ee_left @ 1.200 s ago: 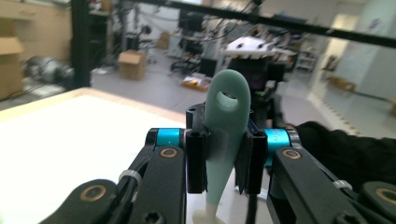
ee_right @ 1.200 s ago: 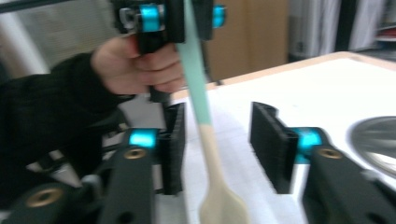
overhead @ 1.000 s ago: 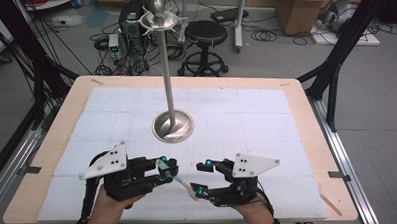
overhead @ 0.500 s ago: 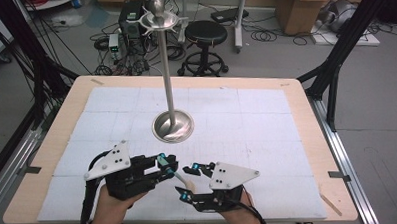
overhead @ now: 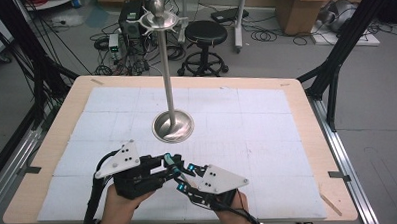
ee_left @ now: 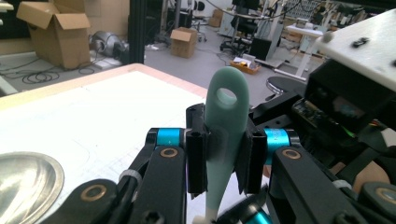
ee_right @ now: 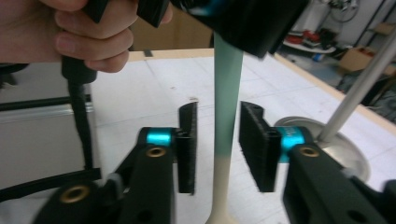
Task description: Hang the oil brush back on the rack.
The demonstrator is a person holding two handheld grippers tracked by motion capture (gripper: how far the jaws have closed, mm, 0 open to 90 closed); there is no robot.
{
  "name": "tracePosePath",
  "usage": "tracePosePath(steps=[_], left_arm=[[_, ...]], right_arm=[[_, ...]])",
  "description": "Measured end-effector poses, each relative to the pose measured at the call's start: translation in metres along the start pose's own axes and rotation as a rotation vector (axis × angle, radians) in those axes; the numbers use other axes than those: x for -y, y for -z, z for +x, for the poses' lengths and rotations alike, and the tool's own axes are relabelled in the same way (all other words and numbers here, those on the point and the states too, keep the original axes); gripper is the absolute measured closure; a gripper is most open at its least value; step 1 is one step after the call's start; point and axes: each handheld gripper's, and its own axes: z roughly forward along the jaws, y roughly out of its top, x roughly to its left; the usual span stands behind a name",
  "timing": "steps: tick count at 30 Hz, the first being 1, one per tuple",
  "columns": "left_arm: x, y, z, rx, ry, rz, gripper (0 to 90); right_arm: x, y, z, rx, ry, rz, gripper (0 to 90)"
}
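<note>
- Two grippers are held low at the near edge of the table: the left gripper (overhead: pixel 172 162) is clamped on a pale green utensil handle (ee_left: pixel 225 140), smooth and matte, flat with a rounded end pierced by an oval hole.
- The right gripper (ee_right: pixel 217 140) has just been closing; its ribbed black pads flank the handle's narrow shaft (ee_right: pixel 227 93) with gaps on both sides, not yet pressing it.
- The shaft is seen to turn cream-coloured towards its lower end.
- A polished steel stand (overhead: pixel 172 127), a thin pole on a round dished base, is set mid-table.
- The wooden table (overhead: pixel 307 133) is covered by a white gridded mat (overhead: pixel 267 134); cardboard boxes, cables and a stool are scattered behind.
</note>
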Motion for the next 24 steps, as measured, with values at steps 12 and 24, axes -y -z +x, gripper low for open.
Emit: tracePosePath(steps=[12,24], left_arm=[[0.002,0.001,-0.001,0.015,0.01,-0.018,76.3],[0.0,0.023,0.011,0.181,0.046,-0.125,44.8]], right_arm=[[0.003,-0.001,0.001,0.003,-0.016,0.01,80.2],[0.006,0.009,-0.014,-0.245,-0.174,-0.111,81.4]])
